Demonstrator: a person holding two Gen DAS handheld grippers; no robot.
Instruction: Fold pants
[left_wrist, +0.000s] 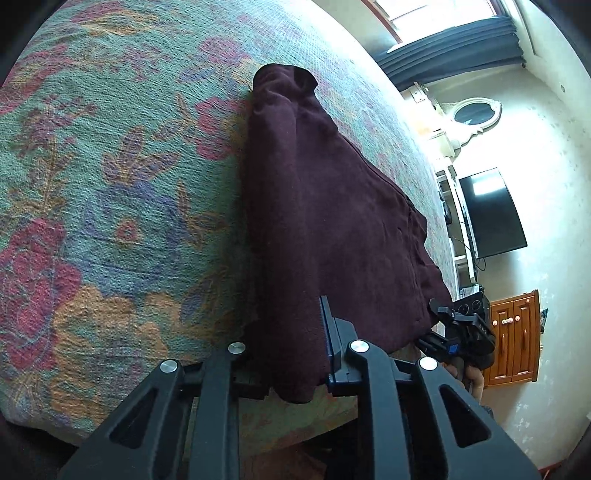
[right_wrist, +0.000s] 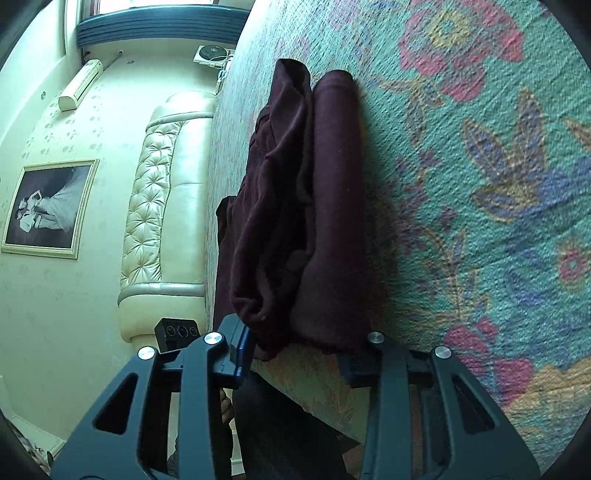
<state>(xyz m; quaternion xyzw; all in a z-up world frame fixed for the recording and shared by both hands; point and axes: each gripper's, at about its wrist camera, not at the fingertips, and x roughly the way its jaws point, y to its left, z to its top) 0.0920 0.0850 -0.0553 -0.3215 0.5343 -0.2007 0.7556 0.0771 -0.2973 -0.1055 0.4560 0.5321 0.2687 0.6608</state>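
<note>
Pants (left_wrist: 314, 206): one maroon pair on floral bedspread (left_wrist: 110, 184); two claws, left claw (left_wrist: 295, 365) and right claw (right_wrist: 306, 350), each clamped on near edge.

You have one pair of maroon pants (left_wrist: 325, 206) lying on one floral bedspread (left_wrist: 110, 206). You hold two grippers: the left gripper (left_wrist: 295, 354) and the right gripper (right_wrist: 303, 354). Beyond the bedspread's edge you can count one television (left_wrist: 491, 214), one wooden cabinet (left_wrist: 517, 336), one tufted headboard (right_wrist: 162, 206), one framed picture (right_wrist: 48, 206) and one air conditioner (right_wrist: 79, 85).
</note>
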